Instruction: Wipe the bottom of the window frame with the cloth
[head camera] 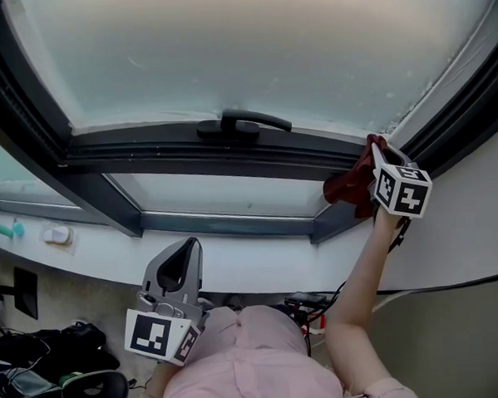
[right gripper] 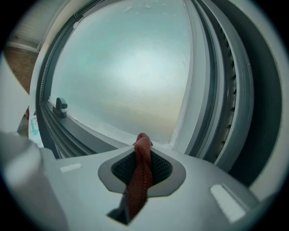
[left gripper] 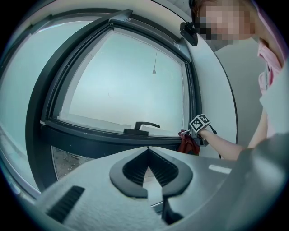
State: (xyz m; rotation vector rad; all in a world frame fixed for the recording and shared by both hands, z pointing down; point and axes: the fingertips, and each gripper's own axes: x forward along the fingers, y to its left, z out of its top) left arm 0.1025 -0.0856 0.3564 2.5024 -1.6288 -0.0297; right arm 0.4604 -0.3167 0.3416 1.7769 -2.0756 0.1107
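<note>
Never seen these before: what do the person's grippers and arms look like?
The left gripper and right gripper have smooth grey plastic shells and dark ribbed pads, each bearing a white cube with black square markers. The person wears a pink shirt.

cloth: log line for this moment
right gripper: shut on cloth | cloth: at right corner of window frame bottom | left gripper: shut, empty, held low

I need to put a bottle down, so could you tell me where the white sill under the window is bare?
The sill is bare from the small white object rightward to the corner below the cloth, though the left gripper hangs before its middle. Crowded: the far left, with a teal item, and the right gripper corner.
</note>
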